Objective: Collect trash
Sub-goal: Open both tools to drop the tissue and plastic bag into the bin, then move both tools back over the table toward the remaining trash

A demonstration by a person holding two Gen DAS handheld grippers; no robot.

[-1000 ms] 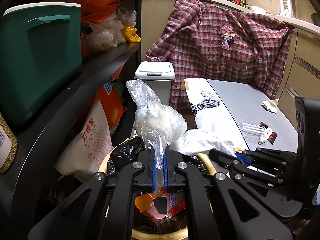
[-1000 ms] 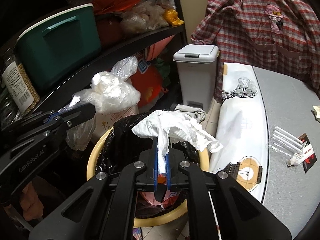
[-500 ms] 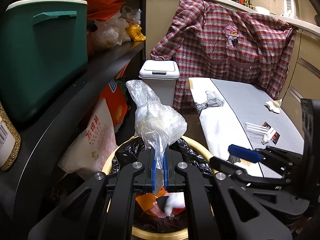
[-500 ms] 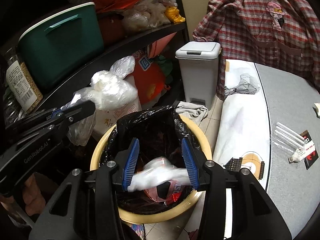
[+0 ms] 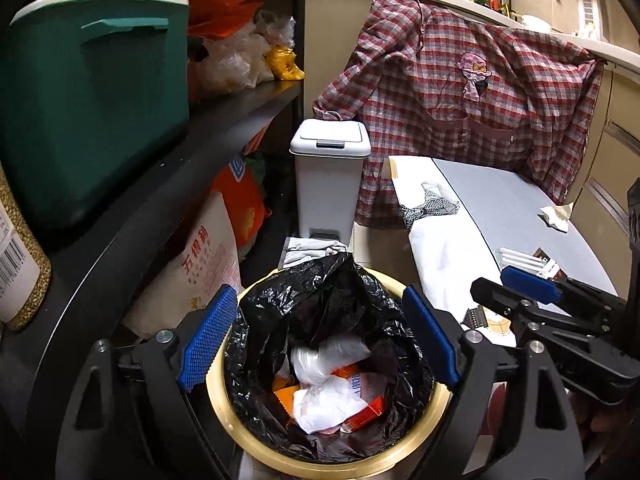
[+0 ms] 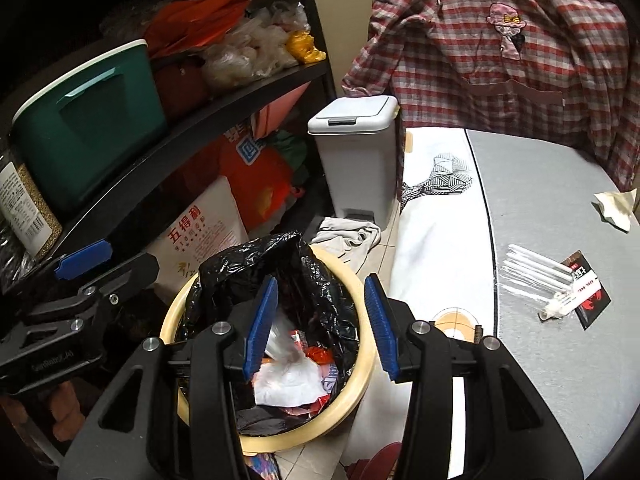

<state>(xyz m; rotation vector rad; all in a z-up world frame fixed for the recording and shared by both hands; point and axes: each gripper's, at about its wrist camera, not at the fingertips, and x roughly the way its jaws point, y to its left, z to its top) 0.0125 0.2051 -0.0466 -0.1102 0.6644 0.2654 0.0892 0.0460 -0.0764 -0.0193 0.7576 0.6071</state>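
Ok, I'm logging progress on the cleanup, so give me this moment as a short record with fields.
bin: yellow-rimmed bin lined with a black bag
in bin: clear plastic bag, white tissue, orange wrappers
left gripper: over the bin, jaws opening, nothing between them
right gripper: over the bin, open, empty
left on table: crumpled paper, packet of straws

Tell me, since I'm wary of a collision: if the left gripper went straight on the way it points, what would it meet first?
Probably the trash inside the black-lined bin; the left gripper, its jaws opening and empty, points down into it. Depth is unclear.
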